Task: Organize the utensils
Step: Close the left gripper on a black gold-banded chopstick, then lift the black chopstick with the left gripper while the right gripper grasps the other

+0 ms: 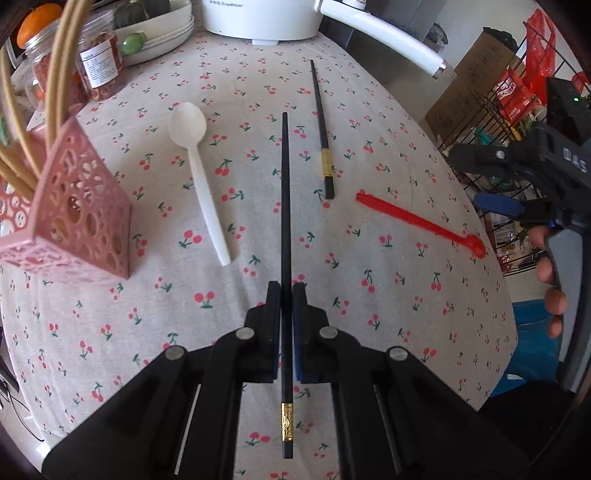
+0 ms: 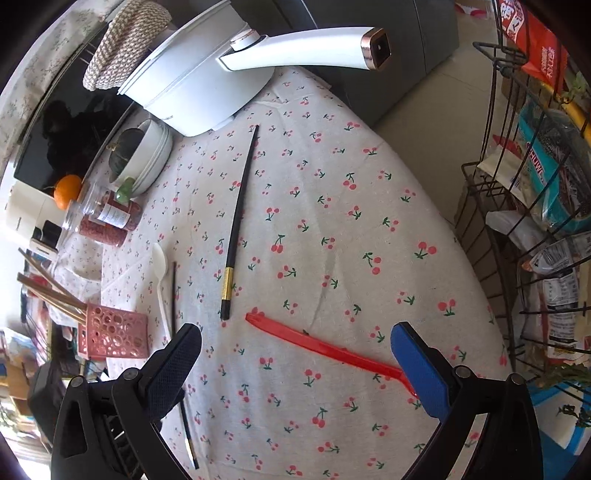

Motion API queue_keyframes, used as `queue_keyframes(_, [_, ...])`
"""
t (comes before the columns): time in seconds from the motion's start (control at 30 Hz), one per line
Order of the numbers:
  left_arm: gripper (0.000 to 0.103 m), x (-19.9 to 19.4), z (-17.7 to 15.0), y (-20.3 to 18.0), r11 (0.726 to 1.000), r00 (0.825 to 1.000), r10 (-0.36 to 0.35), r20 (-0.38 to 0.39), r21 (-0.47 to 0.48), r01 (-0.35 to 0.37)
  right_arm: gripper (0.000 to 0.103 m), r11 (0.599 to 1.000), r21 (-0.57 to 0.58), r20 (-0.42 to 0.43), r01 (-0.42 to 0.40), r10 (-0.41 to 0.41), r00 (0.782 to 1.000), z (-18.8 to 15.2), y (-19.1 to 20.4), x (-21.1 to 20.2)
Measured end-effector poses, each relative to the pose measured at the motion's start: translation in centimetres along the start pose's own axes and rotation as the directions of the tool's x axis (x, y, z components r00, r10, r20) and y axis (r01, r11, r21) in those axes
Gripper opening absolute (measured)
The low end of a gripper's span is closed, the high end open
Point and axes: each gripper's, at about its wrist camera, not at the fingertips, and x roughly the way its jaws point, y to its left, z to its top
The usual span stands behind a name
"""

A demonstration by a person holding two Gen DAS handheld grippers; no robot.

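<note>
Left gripper (image 1: 285, 290): clamped on a black chopstick (image 1: 284, 221) that runs straight ahead between its pads.
Right gripper (image 2: 295, 343): jaws wide apart above the tablecloth (image 2: 332, 221), holding nothing.
Red spoon (image 2: 325, 349): lies flat between the right jaws, its bowl end behind the blue pad.
Black chopsticks: two; the second chopstick (image 1: 322, 133) lies ahead-right of the left tool.
White spoon (image 1: 199, 177): one, ahead-left.
Pink holder (image 1: 74, 206): far left, with wooden sticks (image 1: 55, 74) in it.
Beyond: white pot (image 1: 258, 18), jars (image 1: 99, 62), bowls (image 1: 162, 33).
Path: nothing lies between the held chopstick and the holder.
</note>
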Motion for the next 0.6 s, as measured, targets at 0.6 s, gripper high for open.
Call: queue_keyframes(0.6, [0.007, -7.2, -3.1, 3.9, 0.993, 0.977, -0.117, 0.179, -0.005, 0.12, 0.064, 0.951, -0.228, 0.06, 0.208, -0.2, 0.978, 8.5, 7.7, 10.5])
